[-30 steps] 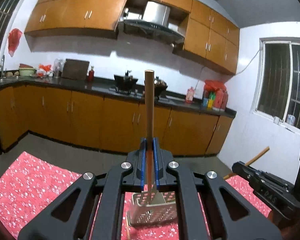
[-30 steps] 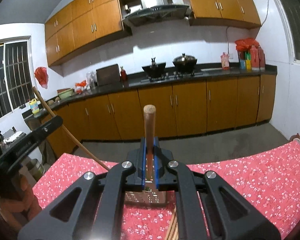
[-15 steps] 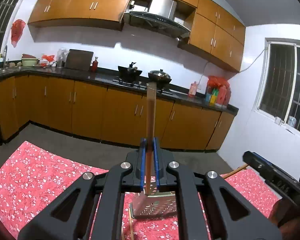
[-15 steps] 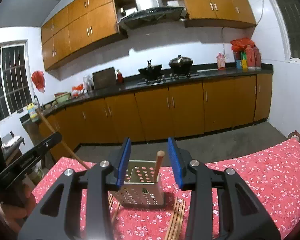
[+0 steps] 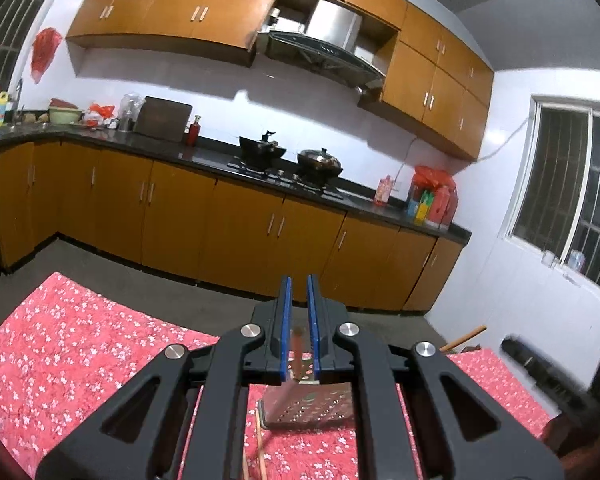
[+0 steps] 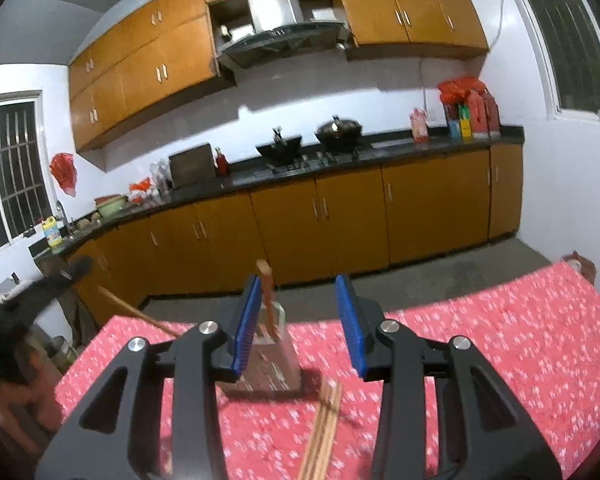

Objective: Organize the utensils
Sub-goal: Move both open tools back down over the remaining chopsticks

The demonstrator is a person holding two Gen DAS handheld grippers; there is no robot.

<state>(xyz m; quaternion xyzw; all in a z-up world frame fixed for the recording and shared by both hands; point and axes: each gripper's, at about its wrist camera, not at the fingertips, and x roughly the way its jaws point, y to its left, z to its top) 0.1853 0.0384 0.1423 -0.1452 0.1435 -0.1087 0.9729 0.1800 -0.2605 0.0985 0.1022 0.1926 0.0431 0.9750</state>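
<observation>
Right tool [image 6: 299, 296] just opened, mid-wide, gripping nothing; chopstick [image 6: 266, 292] stands in holder [image 6: 278, 364] near worktop [image 6: 500, 340] far edge. Loose chopsticks [image 6: 324, 420] lie just before holder, long axis toward right tool, which looks nearer. Left tool [image 5: 299, 286] clamps stick [image 5: 297, 344].

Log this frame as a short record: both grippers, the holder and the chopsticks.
left gripper: shut on held chopstick, which angles down toward the holder
right gripper: open; jaws have just been opening, nothing held between them
holder: perforated metal, upright on the red floral tablecloth
standing chopstick: in the holder, leaning
loose chopsticks: lying on the cloth in front of the holder
task state: unfinished
</observation>
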